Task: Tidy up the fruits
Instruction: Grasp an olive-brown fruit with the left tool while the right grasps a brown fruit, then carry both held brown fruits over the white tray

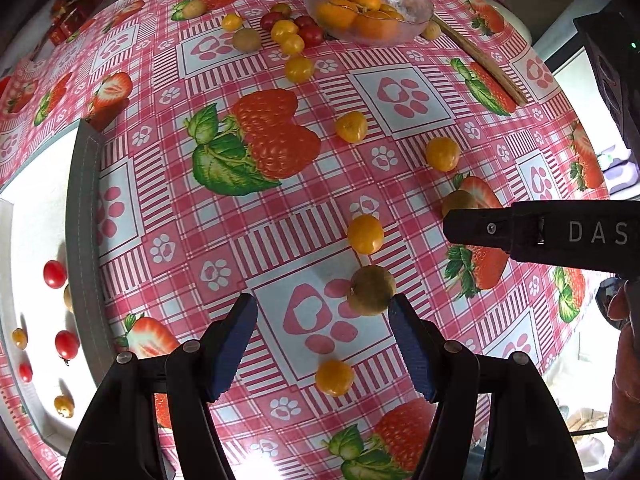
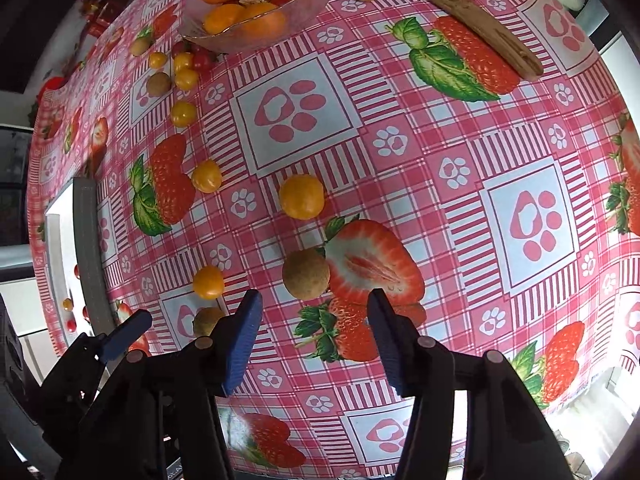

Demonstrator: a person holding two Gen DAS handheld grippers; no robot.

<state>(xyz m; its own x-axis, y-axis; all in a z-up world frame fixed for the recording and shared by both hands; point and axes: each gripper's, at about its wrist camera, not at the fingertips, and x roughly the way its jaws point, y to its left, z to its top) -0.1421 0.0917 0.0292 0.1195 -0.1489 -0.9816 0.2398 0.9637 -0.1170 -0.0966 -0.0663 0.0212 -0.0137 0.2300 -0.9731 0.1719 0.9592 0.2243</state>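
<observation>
Small fruits lie scattered on a strawberry-print tablecloth. My left gripper [image 1: 324, 334] is open and empty; a brown longan [image 1: 372, 290] sits just ahead of its right finger, with a yellow cherry tomato [image 1: 365, 234] beyond and another [image 1: 334, 377] between the fingers. My right gripper [image 2: 314, 328] is open and empty; a brown longan [image 2: 306, 274] lies just ahead of it, a yellow tomato [image 2: 301, 196] farther on. The right gripper's finger shows in the left wrist view [image 1: 480, 228]. A grey-rimmed white tray [image 1: 82, 216] on the left holds several red and yellow tomatoes.
A glass bowl [image 1: 416, 16] of oranges stands at the far side, with a cluster of tomatoes and longans [image 1: 288, 32] beside it. A wooden stick [image 2: 460, 12] lies at the far right. The table edge runs along the right.
</observation>
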